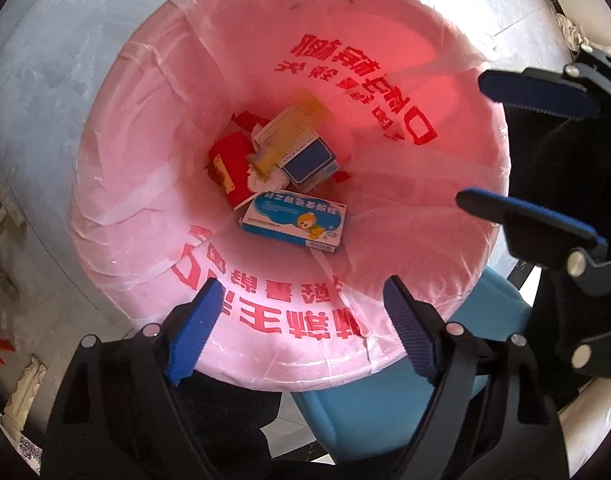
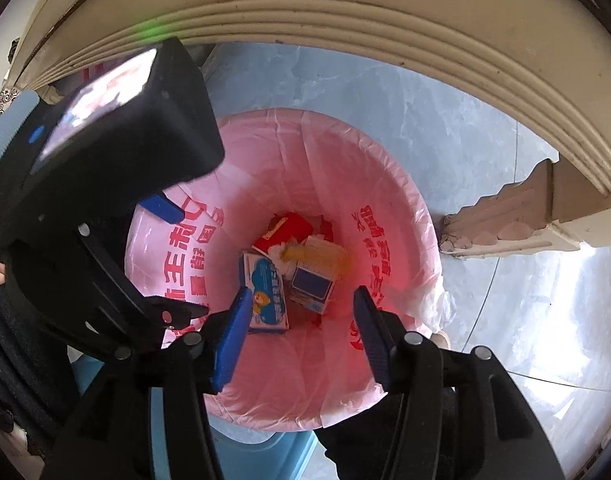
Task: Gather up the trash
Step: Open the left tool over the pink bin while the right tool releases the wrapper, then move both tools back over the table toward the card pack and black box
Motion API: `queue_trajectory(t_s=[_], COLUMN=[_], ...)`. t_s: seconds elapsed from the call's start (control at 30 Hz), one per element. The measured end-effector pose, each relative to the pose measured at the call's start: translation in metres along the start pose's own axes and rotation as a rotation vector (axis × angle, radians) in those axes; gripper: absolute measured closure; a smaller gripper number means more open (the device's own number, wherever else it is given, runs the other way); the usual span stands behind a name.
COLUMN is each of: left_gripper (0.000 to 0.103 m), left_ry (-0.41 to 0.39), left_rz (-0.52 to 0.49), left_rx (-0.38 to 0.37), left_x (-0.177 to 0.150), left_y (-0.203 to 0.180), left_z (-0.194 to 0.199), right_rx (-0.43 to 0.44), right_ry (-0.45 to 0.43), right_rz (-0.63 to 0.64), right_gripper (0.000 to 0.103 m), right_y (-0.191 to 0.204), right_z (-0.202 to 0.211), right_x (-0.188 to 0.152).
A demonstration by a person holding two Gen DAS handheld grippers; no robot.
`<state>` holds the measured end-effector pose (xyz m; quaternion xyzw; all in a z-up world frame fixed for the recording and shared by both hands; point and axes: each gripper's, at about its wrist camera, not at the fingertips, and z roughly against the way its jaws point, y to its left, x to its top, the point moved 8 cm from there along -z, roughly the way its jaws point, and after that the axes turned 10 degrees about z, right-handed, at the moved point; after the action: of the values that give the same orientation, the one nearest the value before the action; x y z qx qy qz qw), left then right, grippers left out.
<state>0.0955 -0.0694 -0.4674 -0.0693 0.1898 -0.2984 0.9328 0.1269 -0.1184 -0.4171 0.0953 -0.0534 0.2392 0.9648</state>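
Both sets of jaws stand spread with nothing between them: the left gripper (image 1: 299, 328) hangs over the near rim of the bin, and the right gripper (image 2: 303, 340) hangs over the same bin from its own side, its blue pads (image 2: 231, 344) apart above the pink lining. In the left wrist view the right gripper (image 1: 533, 152) shows at the right edge, its fingers well apart. The grey tiled floor (image 1: 65, 80) spreads around everything, and a cream moulded furniture edge (image 2: 385, 20) with a carved leg (image 2: 501, 220) curves above the bin in the right wrist view. The trash bin (image 1: 117, 200) is round, lined with a pink plastic bag (image 1: 265, 60) printed with red characters, and a blue stool or seat (image 1: 385, 400) sits just beside its near side. At the bottom of the bag the trash lies in a heap: a blue-and-white medicine box (image 1: 295, 222) with a cartoon figure, touching a second white box with a dark blue panel (image 1: 311, 158), a red packet (image 1: 231, 168) beside them, and crumpled white tissue with a yellowish wrapper (image 1: 265, 160) between.
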Motion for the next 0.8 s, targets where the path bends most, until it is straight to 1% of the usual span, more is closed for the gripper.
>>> queue_trajectory(t_s=[0.03, 0.33, 0.43, 0.57, 0.7, 0.77, 0.8], left_gripper=[0.023, 0.022, 0.022, 0.022, 0.022, 0.022, 0.022], left_ry=[-0.007, -0.027, -0.048, -0.074, -0.113, -0.161, -0.194], left_rz=[0.01, -0.006, -0.017, -0.032, -0.03, -0.025, -0.023], left_rx=[0.019, 0.038, 0.066, 0.098, 0.103, 0.1, 0.1], left_x=[0.0, 0.002, 0.002, -0.001, -0.014, -0.025, -0.031], left_y=[0.0, 0.0, -0.002, -0.005, -0.012, -0.018, -0.021], left_z=[0.001, 0.007, 0.014, 0.021, 0.041, 0.062, 0.074], right_rx=[0.001, -0.001, -0.009, -0.013, -0.006, -0.005, -0.001], right_ry=[0.003, 0.003, -0.001, -0.011, -0.055, -0.087, -0.114], right_rz=[0.001, 0.009, 0.018, 0.022, 0.029, 0.043, 0.053], right_gripper=[0.051, 0.051, 0.051, 0.044, 0.042, 0.041, 0.04], right_y=[0.0, 0.001, 0.003, 0.005, 0.015, 0.024, 0.03], right_z=[0.0, 0.0, 0.003, 0.009, 0.036, 0.053, 0.069], right_x=[0.0, 0.001, 0.001, 0.0, -0.003, -0.004, -0.005])
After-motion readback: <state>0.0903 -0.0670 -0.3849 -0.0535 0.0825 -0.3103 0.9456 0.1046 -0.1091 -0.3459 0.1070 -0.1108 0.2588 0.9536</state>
